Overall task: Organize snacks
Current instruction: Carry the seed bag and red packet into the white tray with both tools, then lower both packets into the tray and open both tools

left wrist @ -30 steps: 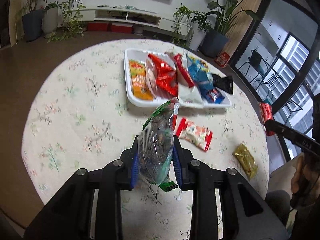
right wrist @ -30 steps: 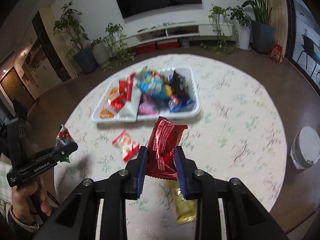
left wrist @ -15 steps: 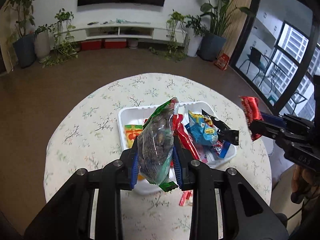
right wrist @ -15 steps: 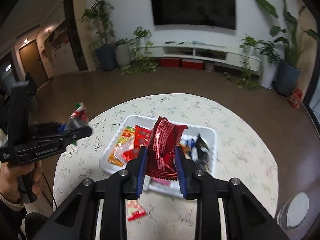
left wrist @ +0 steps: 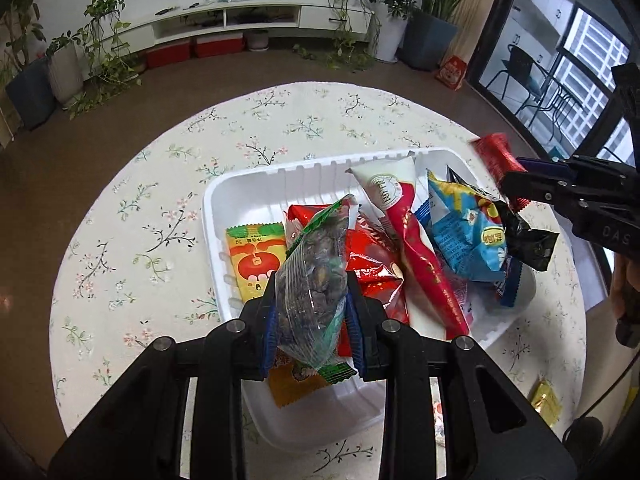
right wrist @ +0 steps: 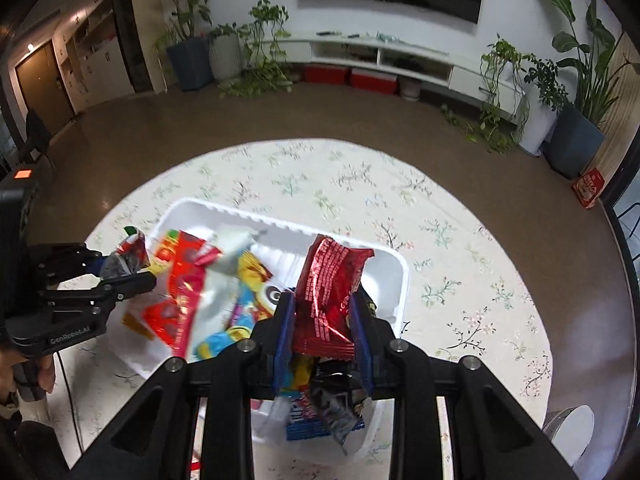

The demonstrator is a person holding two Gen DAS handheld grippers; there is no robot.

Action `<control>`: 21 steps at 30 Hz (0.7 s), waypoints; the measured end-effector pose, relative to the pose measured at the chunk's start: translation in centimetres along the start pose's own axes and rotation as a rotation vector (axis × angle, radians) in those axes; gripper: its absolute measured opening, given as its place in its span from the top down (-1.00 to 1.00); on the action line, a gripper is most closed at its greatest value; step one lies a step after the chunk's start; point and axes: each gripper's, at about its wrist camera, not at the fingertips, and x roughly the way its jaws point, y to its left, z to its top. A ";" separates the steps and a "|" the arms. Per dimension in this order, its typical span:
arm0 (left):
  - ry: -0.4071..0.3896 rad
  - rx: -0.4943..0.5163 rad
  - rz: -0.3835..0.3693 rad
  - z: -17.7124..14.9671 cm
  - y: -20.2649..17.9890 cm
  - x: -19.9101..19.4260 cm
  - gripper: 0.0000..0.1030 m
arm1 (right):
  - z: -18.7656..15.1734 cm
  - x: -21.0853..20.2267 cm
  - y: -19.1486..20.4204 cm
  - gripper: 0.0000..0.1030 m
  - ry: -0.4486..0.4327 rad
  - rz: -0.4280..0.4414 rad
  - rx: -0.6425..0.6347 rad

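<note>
- Left gripper: jaws clamped on a clear nut bag, held above the white tray.
- Right gripper: jaws grip a red packet over the tray.
- Most snacks lie below; a gold packet remains on the counter.

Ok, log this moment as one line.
left gripper: shut on clear nut bag | right gripper: shut on red packet | both over white tray
</note>
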 end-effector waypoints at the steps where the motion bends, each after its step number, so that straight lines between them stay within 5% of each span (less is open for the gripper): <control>1: 0.001 0.003 0.000 0.0 -0.1 0.4 0.48 | 0.0 0.4 0.0 0.41 0.006 0.000 -0.001; 18: 0.003 0.017 0.027 -0.3 -0.4 1.7 0.46 | -0.9 1.7 1.3 0.41 0.033 -0.019 -0.045; 21: 0.004 0.010 0.043 -0.3 -0.4 1.8 0.24 | -0.9 1.7 1.4 0.41 0.032 -0.023 -0.040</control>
